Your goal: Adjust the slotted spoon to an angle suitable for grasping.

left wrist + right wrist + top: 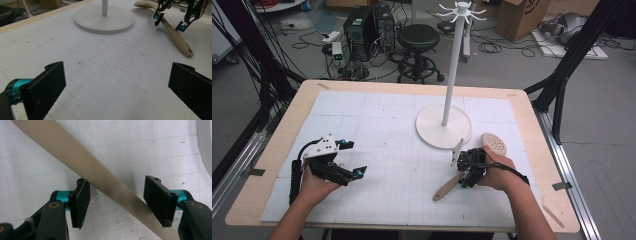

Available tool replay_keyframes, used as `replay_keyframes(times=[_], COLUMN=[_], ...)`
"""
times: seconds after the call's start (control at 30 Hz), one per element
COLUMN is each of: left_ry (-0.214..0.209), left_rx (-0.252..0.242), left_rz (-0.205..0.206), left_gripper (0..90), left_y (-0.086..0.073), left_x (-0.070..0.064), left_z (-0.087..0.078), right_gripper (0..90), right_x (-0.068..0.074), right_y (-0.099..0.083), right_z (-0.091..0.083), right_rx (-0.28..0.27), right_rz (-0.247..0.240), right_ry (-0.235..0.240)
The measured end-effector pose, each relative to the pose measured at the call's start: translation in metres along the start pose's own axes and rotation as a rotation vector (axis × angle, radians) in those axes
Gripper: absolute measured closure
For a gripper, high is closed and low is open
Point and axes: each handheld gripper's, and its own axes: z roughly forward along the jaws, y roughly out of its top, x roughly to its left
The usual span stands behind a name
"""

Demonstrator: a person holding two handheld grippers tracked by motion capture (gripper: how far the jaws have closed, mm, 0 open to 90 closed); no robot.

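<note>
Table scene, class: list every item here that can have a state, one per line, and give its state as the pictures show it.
Left tool: open, jaws wide apart, nothing between them.
Right tool: open, jaws astride the spoon handle, not closed on it.
Pale wooden slotted spoon: lying flat on the white mat, ungripped.
White hook stand on a round base: upright, hooks bare.
Black round stool: upright on the floor, unoccupied.

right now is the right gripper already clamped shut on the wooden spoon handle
No, in the right gripper view the right gripper stands open, its jaws straddling the wooden spoon handle with gaps showing.
</note>
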Motion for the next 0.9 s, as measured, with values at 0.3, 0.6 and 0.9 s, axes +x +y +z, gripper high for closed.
replay_keyframes(times=[0.3, 0.6, 0.9], left_ry=[0.001, 0.006, 0.006], left_rx=[0.004, 0.007, 0.007], left_rz=[0.006, 0.004, 0.004], left_gripper=[1.8, 1.8, 1.8], left_y=[0.0001, 0.0, -0.0001], left_x=[0.0001, -0.0001, 0.0005], left_z=[0.0003, 0.0002, -0.0001], right_gripper=[41.0, 43.6, 47.3], right_x=[0.0018, 0.0026, 0.0011], right_y=[0.0017, 0.0022, 0.0059], right_z=[-0.001, -0.002, -0.0028], right_rx=[0.029, 0.036, 0.046], right_rz=[-0.004, -0.017, -0.004], right_ry=[-0.01, -0.017, -0.033])
